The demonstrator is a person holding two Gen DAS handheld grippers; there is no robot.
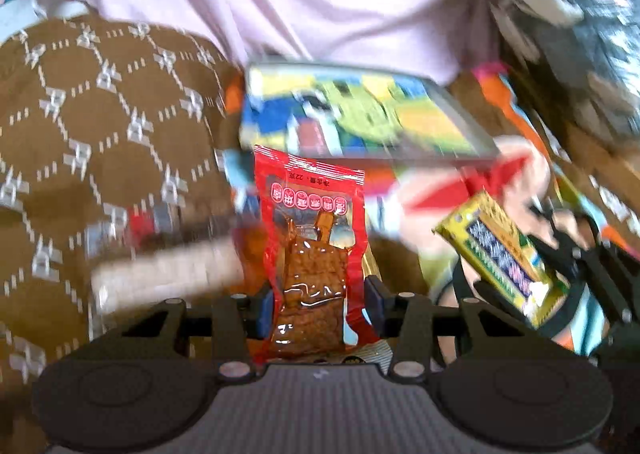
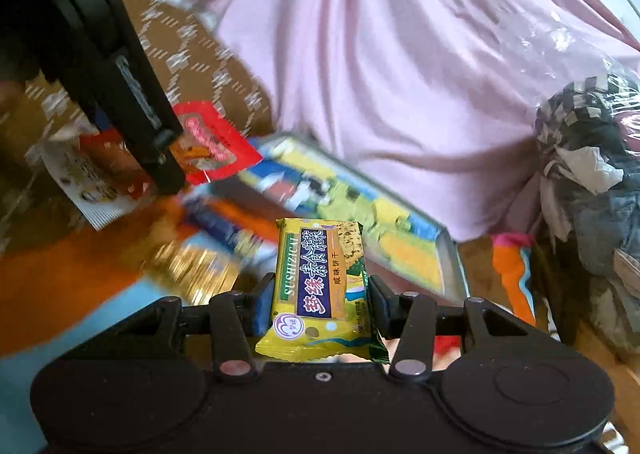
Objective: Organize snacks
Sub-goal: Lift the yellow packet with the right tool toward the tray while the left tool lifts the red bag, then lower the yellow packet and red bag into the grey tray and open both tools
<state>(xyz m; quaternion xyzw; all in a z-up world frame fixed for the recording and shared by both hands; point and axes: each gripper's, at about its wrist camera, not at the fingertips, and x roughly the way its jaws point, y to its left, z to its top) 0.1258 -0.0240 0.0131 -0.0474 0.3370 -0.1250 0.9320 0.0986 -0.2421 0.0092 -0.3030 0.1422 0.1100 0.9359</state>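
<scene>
Over brown patterned bedding (image 1: 100,125), a red snack pack (image 1: 310,254) is clamped by the left gripper (image 1: 318,304) and a yellow biscuit pack (image 2: 320,286) by the right gripper (image 2: 318,306).

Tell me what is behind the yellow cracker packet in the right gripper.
Behind the yellow cracker packet lies a colourful tray with a grey rim, then pink cloth. The packet covers part of the tray's near side, so anything there is hidden.

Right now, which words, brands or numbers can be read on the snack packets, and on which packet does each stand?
"SUSHIZICAI": yellow packet, along its green side band.
Large Chinese characters on its dark blue panel: clear, not Latin letters.
Smaller print on the same packet: too small.
"22": red packet, seen upside down near its top edge.
Red seals with characters: too small.
Colourful tray: blurred.
</scene>
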